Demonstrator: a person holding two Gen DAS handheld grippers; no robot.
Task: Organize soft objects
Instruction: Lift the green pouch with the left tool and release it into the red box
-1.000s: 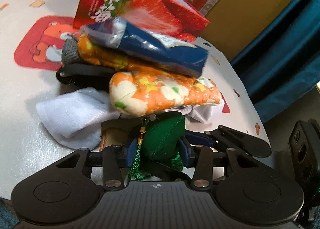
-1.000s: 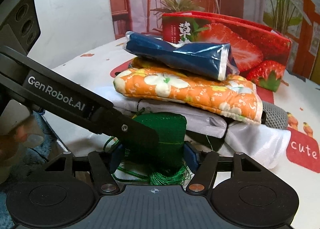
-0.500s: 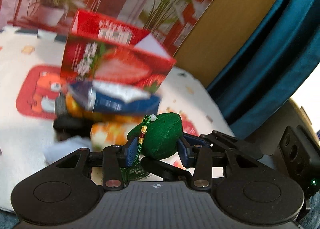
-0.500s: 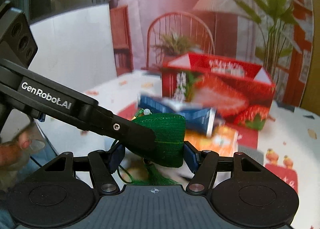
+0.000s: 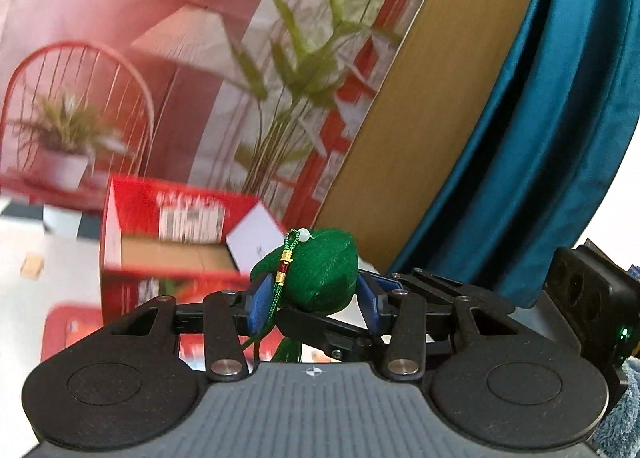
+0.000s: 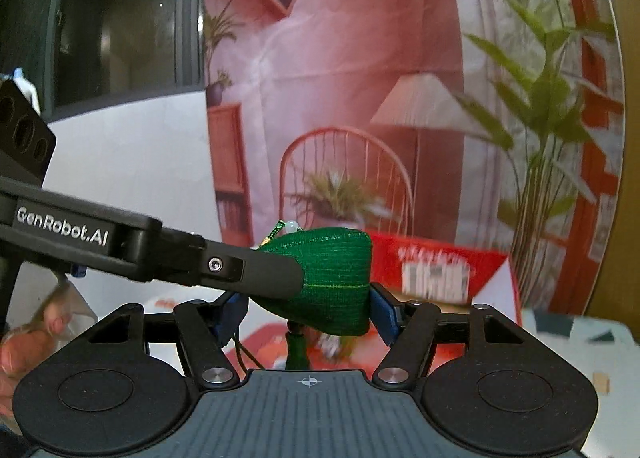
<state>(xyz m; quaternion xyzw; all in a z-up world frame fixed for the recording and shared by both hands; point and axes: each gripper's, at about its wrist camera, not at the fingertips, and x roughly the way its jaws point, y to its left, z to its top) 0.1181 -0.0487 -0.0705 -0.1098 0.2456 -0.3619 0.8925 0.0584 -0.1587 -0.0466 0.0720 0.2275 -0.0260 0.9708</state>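
Behind everything: a printed red backdrop (image 6: 340,69) with a wire chair, a lampshade and leafy plants; in the left wrist view a teal curtain (image 5: 552,129) hangs at its right edge.
Surface: the pale patterned surface (image 5: 60,250) lies below and beyond both grippers, blurred in both views.
Box: a red cardboard box printed with strawberries (image 5: 168,242) stands on that surface with its top flaps open; the brown inside shows in the left wrist view. In the right wrist view the same red box (image 6: 444,270) sits just behind the held pouch.
Left gripper: the black two-finger left gripper (image 5: 314,298) has its blue-padded fingers (image 5: 258,300) pressed against both sides of the pouch. In the right wrist view its finger comes in from the left as a black bar marked GenRobot.AI (image 6: 160,254), the tip lying against the pouch.
Right gripper: the black two-finger right gripper (image 6: 308,314) has its fingers closed on the same pouch from either side.
Pouch: a small green stuffed fabric pouch (image 5: 316,274), rounded, is held in the air between the two grippers, above the surface and in front of the box; in the right wrist view (image 6: 332,282) it looks wedge-shaped.
Cord: a green cord with gold and red beads and a pale bead (image 5: 286,264) runs down the pouch's left side; a tassel hangs below, partly hidden.
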